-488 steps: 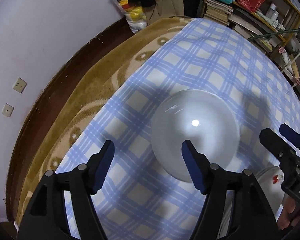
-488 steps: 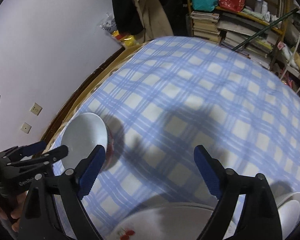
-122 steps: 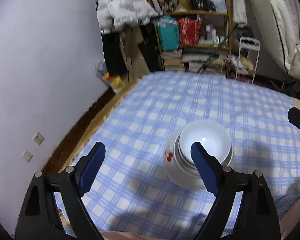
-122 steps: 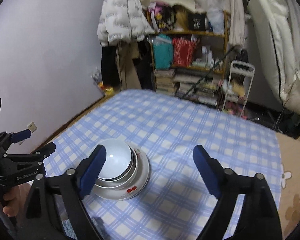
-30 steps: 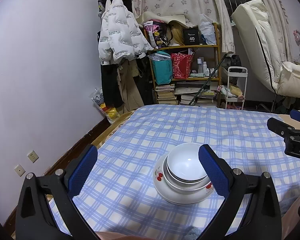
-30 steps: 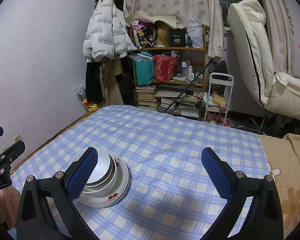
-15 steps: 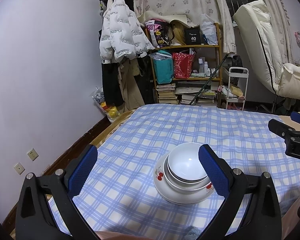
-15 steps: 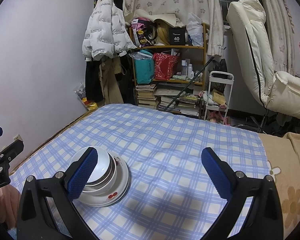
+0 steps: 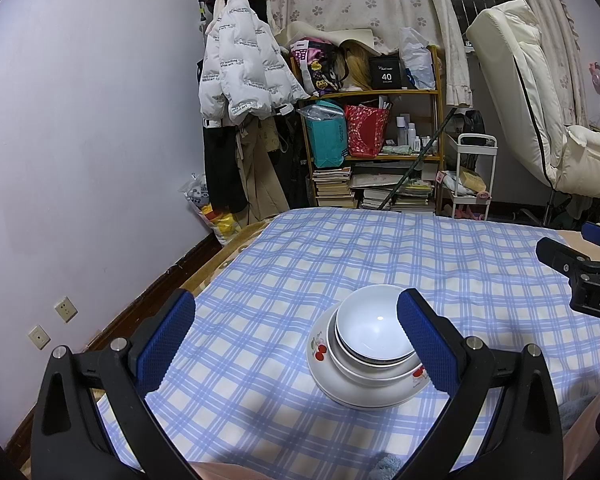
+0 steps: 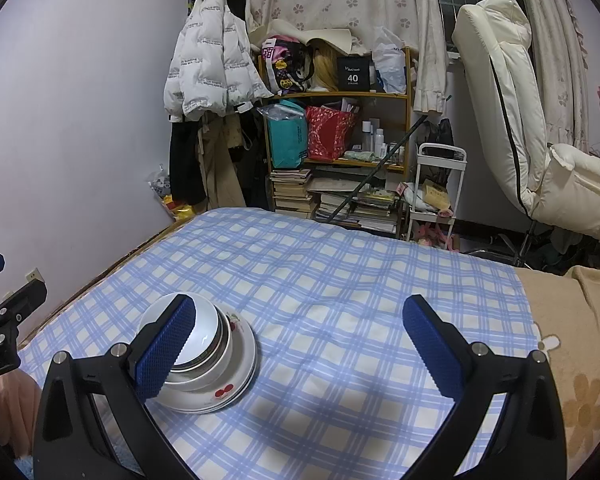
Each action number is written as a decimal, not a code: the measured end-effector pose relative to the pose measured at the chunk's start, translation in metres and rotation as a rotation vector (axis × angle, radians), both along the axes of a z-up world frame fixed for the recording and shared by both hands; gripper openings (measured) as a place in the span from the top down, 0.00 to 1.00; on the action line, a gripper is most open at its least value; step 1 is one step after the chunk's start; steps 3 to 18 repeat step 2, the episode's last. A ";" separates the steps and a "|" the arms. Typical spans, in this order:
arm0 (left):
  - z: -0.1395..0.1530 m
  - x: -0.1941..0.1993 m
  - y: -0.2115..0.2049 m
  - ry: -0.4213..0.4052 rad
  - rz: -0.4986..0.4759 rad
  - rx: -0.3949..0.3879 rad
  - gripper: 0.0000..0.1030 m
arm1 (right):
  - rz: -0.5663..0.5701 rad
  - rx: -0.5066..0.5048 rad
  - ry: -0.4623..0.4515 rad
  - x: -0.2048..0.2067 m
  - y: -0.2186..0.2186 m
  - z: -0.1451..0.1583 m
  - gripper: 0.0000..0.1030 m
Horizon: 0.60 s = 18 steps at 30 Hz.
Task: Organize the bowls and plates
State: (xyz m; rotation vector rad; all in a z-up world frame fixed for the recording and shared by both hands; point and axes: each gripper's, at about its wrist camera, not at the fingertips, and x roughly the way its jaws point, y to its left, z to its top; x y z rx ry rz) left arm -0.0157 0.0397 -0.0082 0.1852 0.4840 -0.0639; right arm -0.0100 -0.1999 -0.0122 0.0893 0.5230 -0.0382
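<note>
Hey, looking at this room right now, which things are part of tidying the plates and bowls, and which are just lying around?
Part of the job:
- white bowl, top of the stack
- cherry plate at the bottom
- left gripper and right gripper, both open and empty

Just lying about:
- checked cloth under the stack
- white puffer jacket
- cluttered bookshelf
- cream recliner

white bowls (image 9: 374,334) nested on cherry-print plate (image 9: 328,376)

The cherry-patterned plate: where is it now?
In both views the cherry-patterned plate lies on the checked cloth, bottom of the bowl stack.
</note>
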 end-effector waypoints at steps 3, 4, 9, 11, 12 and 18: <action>0.000 0.001 0.000 0.000 0.000 0.000 0.03 | 0.001 -0.001 -0.001 0.000 0.000 0.000 0.00; 0.000 0.001 0.000 0.000 0.000 0.000 0.03 | 0.001 -0.001 -0.001 0.000 0.000 0.000 0.00; 0.000 0.001 0.000 0.000 0.000 0.000 0.03 | 0.001 -0.001 -0.001 0.000 0.000 0.000 0.00; 0.000 0.001 0.000 0.000 0.000 0.000 0.03 | 0.001 -0.001 -0.001 0.000 0.000 0.000 0.00; 0.000 0.001 0.000 0.000 0.000 0.000 0.03 | 0.001 -0.001 -0.001 0.000 0.000 0.000 0.00; 0.000 0.001 0.000 0.000 0.000 0.000 0.03 | 0.001 -0.001 -0.001 0.000 0.000 0.000 0.00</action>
